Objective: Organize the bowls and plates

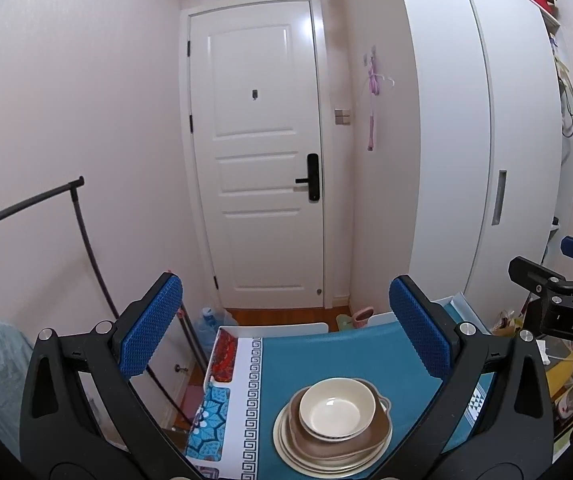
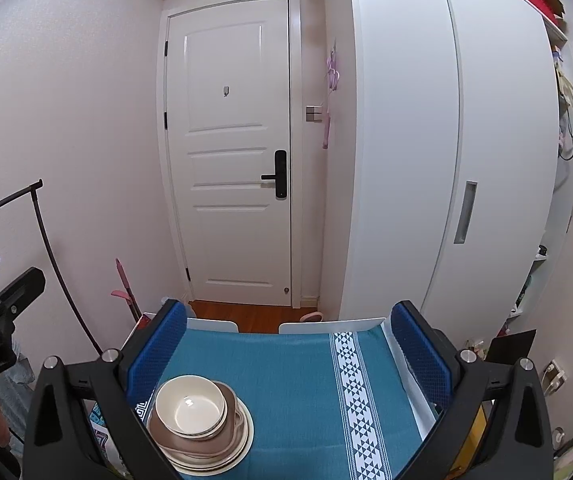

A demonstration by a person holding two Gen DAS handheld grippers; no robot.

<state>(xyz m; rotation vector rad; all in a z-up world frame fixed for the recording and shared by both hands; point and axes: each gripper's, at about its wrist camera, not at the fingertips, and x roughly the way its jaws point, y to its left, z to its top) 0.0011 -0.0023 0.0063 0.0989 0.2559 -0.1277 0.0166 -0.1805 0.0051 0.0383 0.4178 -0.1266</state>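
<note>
Dishes stack point(image 1: 333, 426) on teal tablecloth point(image 2: 294, 376), white door point(image 1: 258, 152) behind, both tools point(image 1: 286, 328) point(image 2: 288, 350) wide, empty.

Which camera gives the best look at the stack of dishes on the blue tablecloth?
The left wrist view: the stack of dishes sits whole between its fingers. In the right wrist view, the stack is partly hidden behind the right gripper's left finger.

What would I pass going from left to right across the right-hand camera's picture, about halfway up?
Black rail → pink wall → white door → door handle → wall switch → wardrobe → its handle slot → open shelves.
</note>
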